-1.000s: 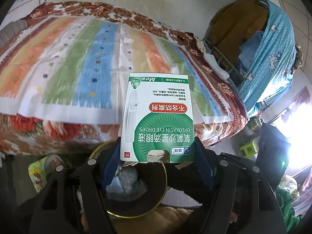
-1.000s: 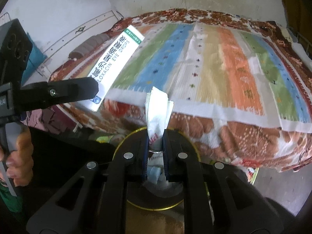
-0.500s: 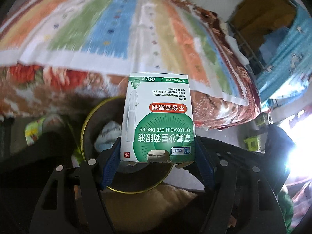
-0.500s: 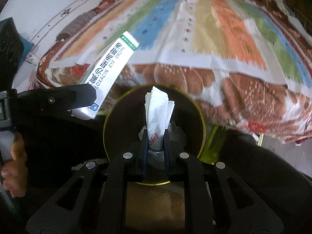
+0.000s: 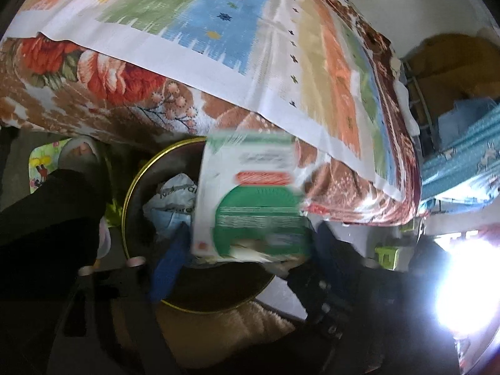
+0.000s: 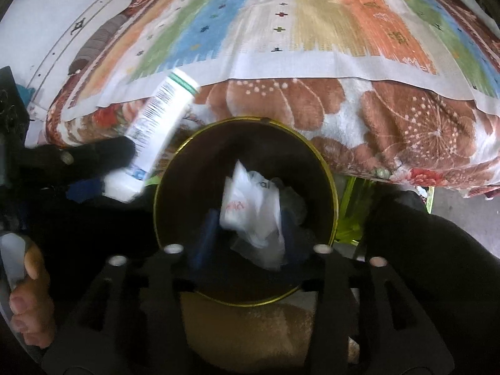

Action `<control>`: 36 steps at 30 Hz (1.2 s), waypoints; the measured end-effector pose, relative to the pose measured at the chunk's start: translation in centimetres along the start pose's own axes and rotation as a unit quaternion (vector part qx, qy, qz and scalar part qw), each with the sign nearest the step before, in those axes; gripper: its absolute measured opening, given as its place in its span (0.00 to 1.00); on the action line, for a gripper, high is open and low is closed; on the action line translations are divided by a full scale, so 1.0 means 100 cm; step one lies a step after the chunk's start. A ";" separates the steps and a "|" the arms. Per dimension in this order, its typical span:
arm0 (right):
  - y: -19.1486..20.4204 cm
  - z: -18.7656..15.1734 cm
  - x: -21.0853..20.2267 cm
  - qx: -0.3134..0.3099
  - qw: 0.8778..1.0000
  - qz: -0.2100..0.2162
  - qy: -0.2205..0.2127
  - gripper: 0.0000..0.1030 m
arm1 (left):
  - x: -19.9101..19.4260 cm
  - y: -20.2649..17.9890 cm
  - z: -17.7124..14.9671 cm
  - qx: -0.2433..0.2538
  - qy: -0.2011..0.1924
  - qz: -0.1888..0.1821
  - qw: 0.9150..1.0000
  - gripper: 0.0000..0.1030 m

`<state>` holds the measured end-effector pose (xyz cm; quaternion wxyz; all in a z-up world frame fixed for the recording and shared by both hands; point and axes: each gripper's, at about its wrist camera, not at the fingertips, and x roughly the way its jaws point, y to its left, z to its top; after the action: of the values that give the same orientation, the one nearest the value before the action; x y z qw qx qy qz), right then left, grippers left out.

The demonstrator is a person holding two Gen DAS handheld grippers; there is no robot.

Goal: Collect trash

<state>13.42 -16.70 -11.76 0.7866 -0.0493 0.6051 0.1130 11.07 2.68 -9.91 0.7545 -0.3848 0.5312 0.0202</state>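
A round dark trash bin with a gold rim (image 6: 322, 168) stands on the floor by the bed; it also shows in the left wrist view (image 5: 131, 184). My left gripper (image 5: 247, 250) has its jaws spread, and the green-and-white eye drops box (image 5: 250, 200) sits blurred between them over the bin; the box also shows in the right wrist view (image 6: 162, 131). My right gripper (image 6: 247, 237) is open above the bin, and a white crumpled wrapper (image 6: 250, 212) lies loose between its fingers, blurred, inside the bin's mouth.
A bed with a striped cover (image 5: 250, 31) and a floral blanket (image 6: 390, 118) rises right behind the bin. A beige fuzzy mat (image 6: 250, 328) lies under the bin. White bagged trash (image 5: 172, 200) sits in the bin. A blue curtain (image 5: 462, 168) hangs at the right.
Both grippers tilted down over the bin. The right jaws opened and let the wrapper go. The left jaws widened and the box is blurred, slipping from them.
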 end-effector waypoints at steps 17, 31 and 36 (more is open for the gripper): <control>-0.005 -0.021 -0.059 -0.040 0.997 -0.004 -0.066 0.73 | -0.055 -0.020 -0.021 0.161 -0.062 0.072 0.982 0.87; -0.003 -0.069 -0.113 -0.063 0.990 0.011 -0.125 0.91 | -0.105 -0.010 -0.079 0.229 -0.133 0.048 0.963 0.94; 0.002 -0.077 -0.112 -0.074 0.988 0.010 -0.133 0.91 | -0.096 -0.008 -0.086 0.225 -0.134 0.080 0.962 0.94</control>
<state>3.41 -19.45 -2.93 0.8530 -0.0858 0.4855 0.1712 0.48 0.62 -2.78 0.8817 -0.1556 0.4453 0.0116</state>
